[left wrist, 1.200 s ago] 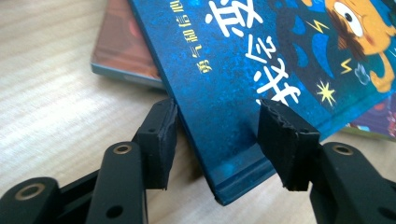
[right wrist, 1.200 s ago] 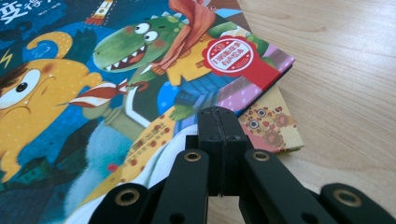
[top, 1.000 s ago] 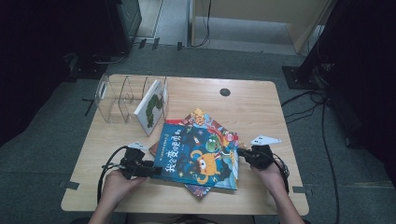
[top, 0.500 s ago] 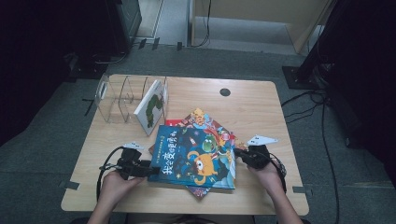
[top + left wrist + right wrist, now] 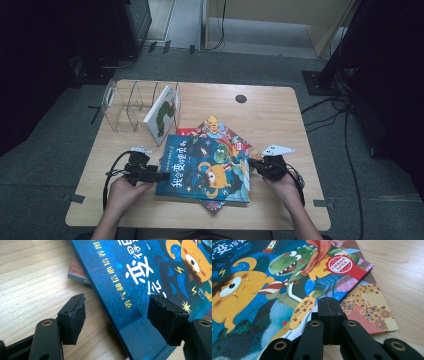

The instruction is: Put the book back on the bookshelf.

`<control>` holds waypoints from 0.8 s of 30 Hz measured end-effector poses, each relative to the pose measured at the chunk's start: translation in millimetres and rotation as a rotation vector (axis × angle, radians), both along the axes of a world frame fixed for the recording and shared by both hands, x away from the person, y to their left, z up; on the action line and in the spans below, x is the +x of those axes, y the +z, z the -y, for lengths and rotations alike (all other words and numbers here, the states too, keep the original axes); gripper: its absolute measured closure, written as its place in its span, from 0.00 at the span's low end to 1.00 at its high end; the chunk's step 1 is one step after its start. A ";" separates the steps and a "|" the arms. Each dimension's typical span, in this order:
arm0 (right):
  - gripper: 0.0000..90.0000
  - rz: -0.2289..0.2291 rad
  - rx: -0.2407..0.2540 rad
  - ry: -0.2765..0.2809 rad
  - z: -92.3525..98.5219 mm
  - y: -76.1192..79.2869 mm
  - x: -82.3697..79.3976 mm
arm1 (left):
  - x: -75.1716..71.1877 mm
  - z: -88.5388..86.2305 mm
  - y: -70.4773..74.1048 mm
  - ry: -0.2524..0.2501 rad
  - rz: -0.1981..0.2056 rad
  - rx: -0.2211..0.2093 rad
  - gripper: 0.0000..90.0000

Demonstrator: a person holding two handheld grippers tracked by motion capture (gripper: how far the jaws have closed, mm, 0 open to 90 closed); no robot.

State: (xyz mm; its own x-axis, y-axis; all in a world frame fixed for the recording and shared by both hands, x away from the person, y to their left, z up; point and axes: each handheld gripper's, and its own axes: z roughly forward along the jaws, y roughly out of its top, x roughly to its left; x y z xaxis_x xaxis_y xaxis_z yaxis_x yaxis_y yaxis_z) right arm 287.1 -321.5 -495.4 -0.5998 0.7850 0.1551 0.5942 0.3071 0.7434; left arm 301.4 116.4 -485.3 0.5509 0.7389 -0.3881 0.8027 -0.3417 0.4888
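A blue picture book (image 5: 205, 167) with an orange monster on its cover lies flat on top of other books on the wooden table (image 5: 280, 120). My left gripper (image 5: 162, 176) is at the book's left edge. In the left gripper view its jaws (image 5: 117, 312) straddle the spine edge of the blue book (image 5: 140, 290) and have just been opening; neither pad presses on it. My right gripper (image 5: 251, 163) is at the book's right edge. In the right gripper view its pads (image 5: 329, 302) are shut together over the cover's corner, with nothing between them.
A clear divided rack (image 5: 127, 105) stands at the back left with a white book (image 5: 162, 116) leaning in it. A colourful book (image 5: 220, 127) and a patterned one (image 5: 369, 310) stick out from under the blue book. A round cable hole (image 5: 241, 98) sits near the far edge.
The left gripper's jaws have spread apart around the blue book's edge. The blue book has settled slightly left and squarer to the table. The right gripper stays shut in place.
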 end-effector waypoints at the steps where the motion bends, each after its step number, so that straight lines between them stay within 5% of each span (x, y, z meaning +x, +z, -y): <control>1: 1.00 0.002 -0.003 0.002 -0.2 0.0 0.0 | 0.3 0.8 -0.5 0.002 -0.004 -0.002 0.34; 6: 1.00 0.033 -0.025 0.022 -2.3 -0.7 -2.0 | 3.9 3.1 -2.6 -0.007 -0.009 0.001 0.34; 12: 1.00 -0.042 0.011 -0.018 -2.4 -2.9 1.2 | 7.4 4.6 -4.3 -0.008 -0.017 -0.008 0.34; 24: 1.00 -0.014 -0.018 -0.006 -7.9 -2.8 1.1 | 11.1 6.1 -7.3 -0.016 -0.039 -0.034 0.33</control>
State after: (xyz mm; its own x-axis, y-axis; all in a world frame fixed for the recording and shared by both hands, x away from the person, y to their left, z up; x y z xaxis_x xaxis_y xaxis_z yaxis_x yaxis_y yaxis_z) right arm 288.1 -313.7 -498.2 -0.5930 0.7912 0.1497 0.6065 0.3166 0.7293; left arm 312.5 110.3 -492.6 0.5469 0.7160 -0.4339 0.8156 -0.3387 0.4691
